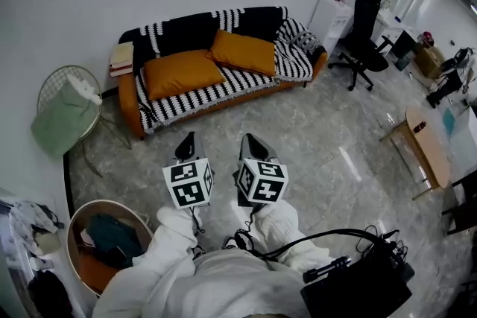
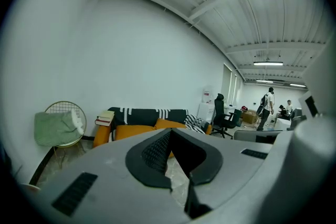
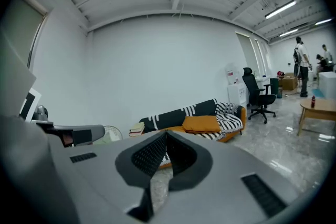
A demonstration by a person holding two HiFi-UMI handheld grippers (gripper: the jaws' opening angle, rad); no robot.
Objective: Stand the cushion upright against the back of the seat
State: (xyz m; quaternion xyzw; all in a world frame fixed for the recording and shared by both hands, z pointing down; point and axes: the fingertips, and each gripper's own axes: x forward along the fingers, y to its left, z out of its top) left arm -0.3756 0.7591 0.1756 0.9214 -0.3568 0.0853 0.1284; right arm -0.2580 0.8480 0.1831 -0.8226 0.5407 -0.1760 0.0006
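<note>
Wide floor [image 1: 320,149] before front edge of sofa [image 1: 128,104]

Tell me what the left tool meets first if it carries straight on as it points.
The left tool would probably reach the sofa front near the left orange cushion; only bare floor lies between. Depth is unclear.
</note>
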